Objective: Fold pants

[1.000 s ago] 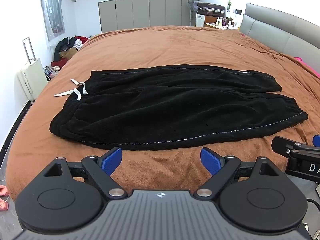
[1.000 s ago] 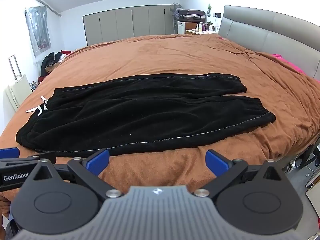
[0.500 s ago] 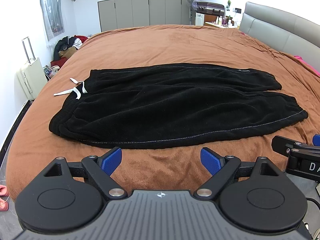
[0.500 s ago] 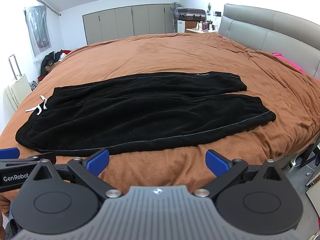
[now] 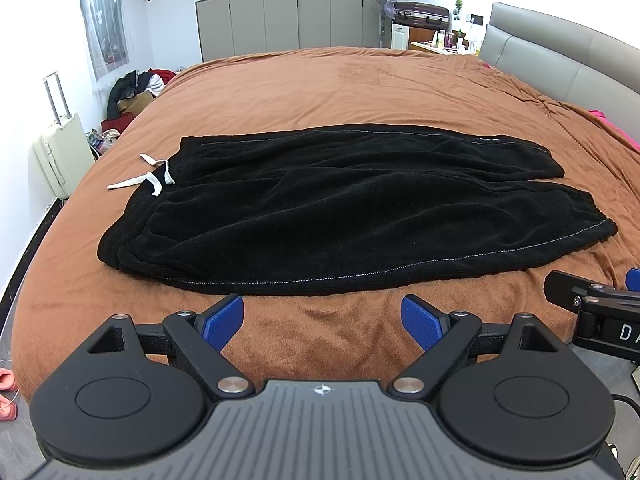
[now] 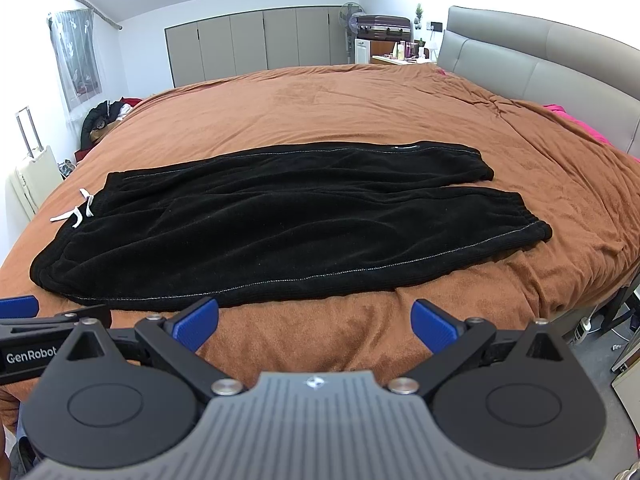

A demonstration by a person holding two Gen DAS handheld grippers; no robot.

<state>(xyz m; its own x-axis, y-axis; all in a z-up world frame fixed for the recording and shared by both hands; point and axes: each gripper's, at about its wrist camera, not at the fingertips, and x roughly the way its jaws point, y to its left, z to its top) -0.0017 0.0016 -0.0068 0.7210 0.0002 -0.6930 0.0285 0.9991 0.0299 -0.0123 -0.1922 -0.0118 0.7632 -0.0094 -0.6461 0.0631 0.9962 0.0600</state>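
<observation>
Pants (image 5: 352, 216) lie flat on the big bed (image 5: 340, 88), close to its near edge and spread long-ways along it, so both ends are easy to reach from where the person stands. The waist end points to the left edge of the bed, with a white drawstring (image 5: 148, 178) trailing out onto the cover, and the two legs run toward the headboard (image 6: 540, 64) side, one beside the other. They are black, thick and fuzzy, with a thin pale seam along the near edge. The brown cover looks soft and fluffy too. The left hand-held gripper (image 5: 322, 318) hangs over the near edge, blue pads wide apart, holding nothing. The right hand-held gripper (image 6: 316, 320) does the same, spread wide and empty. I think no fold has been made yet.
</observation>
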